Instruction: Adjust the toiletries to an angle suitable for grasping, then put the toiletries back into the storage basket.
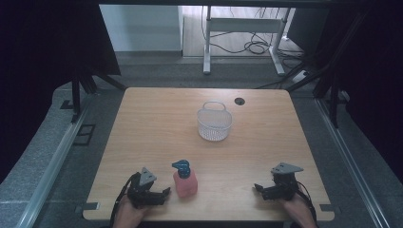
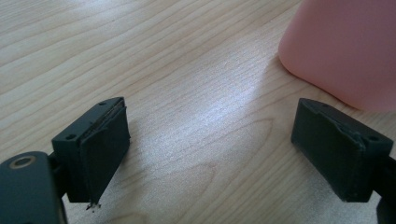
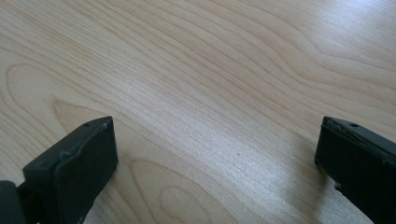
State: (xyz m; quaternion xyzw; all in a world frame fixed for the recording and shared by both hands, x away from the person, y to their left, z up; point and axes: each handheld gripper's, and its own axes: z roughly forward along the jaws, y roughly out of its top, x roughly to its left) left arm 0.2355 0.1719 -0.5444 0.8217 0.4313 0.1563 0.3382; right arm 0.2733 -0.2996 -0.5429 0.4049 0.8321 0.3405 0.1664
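Pink bottle [image 1: 186, 182] with a blue pump top stands upright on the wooden surface [image 1: 157, 128], lower centre of the high view, left of the midline. Left gripper [image 1: 164, 192] sits just beside it at lower left of the frame, jaws pointing toward the bottle's base; from above I cannot tell whether they touch it. Its grey three-cornered plate faces up, and the person's hand holding it comes in from the bottom edge.

Left gripper view: the two black jaws stand wide apart, released, with bare wood grain between them. Bottle [image 2: 345, 46] occupies the upper right corner of that frame, its rounded lower body just beyond the right-hand jaw, outside the gap. Nothing is gripped.

Right gripper [image 1: 259, 188] rests at lower right of the high view, well apart from the bottle, jaws pointing toward frame left. Right gripper view: jaws spread to the lower left and lower right corners, released, plain surface [image 3: 210, 93] between them.

Clear mesh-patterned basket [image 1: 214, 124] with a thin handle stands in the upper centre of the surface, well apart from the bottle and both grippers. A small dark round hole [image 1: 239, 101] lies near the far edge, just right of the basket.
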